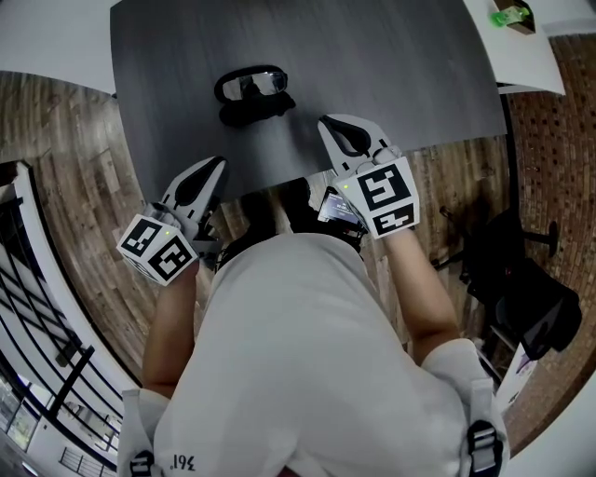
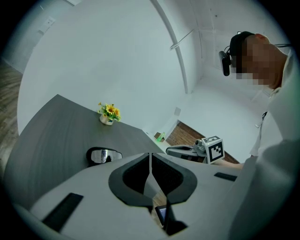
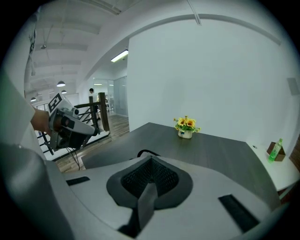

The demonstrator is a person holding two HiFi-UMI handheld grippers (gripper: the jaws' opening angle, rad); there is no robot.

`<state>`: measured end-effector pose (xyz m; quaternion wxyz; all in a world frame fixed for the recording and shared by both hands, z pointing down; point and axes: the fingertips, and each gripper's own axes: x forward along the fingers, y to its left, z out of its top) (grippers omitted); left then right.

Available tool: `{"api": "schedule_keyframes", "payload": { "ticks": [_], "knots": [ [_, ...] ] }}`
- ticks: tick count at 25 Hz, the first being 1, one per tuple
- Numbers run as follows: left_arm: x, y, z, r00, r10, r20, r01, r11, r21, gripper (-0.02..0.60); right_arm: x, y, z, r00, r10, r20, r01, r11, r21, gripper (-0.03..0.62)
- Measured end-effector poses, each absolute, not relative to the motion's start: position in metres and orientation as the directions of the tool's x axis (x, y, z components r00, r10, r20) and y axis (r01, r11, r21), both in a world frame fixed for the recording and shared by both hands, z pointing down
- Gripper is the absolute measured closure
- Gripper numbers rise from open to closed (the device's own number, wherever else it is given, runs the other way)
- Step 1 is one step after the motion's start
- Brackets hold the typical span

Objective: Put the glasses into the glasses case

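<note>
The glasses (image 1: pixel 251 85), black-framed with a mirrored lens, lie on the dark grey table (image 1: pixel 391 74) toward its far left. A black case (image 1: pixel 257 111) lies against their near side. My left gripper (image 1: pixel 220 163) is shut and empty at the table's near edge, below and left of the glasses. My right gripper (image 1: pixel 327 122) is shut and empty over the table, to the right of the case. In the left gripper view the glasses (image 2: pixel 103 155) lie just left of the closed tips (image 2: pixel 150 155). In the right gripper view only a dark rim of the glasses (image 3: pixel 146 153) shows above the shut jaws (image 3: pixel 150 160).
A small pot of yellow flowers (image 2: pixel 108 114) stands at the table's far side. A green bottle (image 1: pixel 510 15) sits on a white surface (image 1: pixel 531 65) to the right. A black railing (image 1: pixel 37 307) runs along the left, and a dark chair (image 1: pixel 521 289) stands on the wooden floor at right.
</note>
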<state>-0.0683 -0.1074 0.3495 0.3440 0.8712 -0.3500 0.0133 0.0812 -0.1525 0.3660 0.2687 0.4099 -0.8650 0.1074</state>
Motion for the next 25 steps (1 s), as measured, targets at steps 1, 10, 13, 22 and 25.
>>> {"api": "schedule_keyframes", "payload": {
  "ticks": [1, 10, 13, 22, 25],
  "knots": [
    [-0.068, -0.106, 0.348, 0.757, -0.599, 0.262, -0.616, -0.520, 0.591, 0.557, 0.081, -0.152, 0.362, -0.526, -0.654, 0.543, -0.769, 0.638, 0.024, 0.583],
    [-0.054, -0.091, 0.326, 0.777, -0.586, 0.229, -0.593, -0.561, 0.578, 0.557, 0.073, -0.136, 0.315, -0.596, -0.657, 0.462, -0.749, 0.662, -0.023, 0.585],
    [-0.048, -0.086, 0.320, 0.785, -0.578, 0.221, -0.585, -0.575, 0.572, 0.557, 0.074, -0.132, 0.301, -0.602, -0.669, 0.436, -0.747, 0.665, -0.012, 0.585],
    [-0.045, -0.088, 0.312, 0.798, -0.564, 0.211, -0.569, -0.592, 0.571, 0.557, 0.072, -0.136, 0.296, -0.598, -0.683, 0.420, -0.753, 0.658, -0.003, 0.585],
    [-0.044, -0.088, 0.312, 0.800, -0.563, 0.208, -0.566, -0.594, 0.571, 0.557, 0.072, -0.137, 0.295, -0.600, -0.683, 0.417, -0.752, 0.659, -0.001, 0.585]
  ]
}}
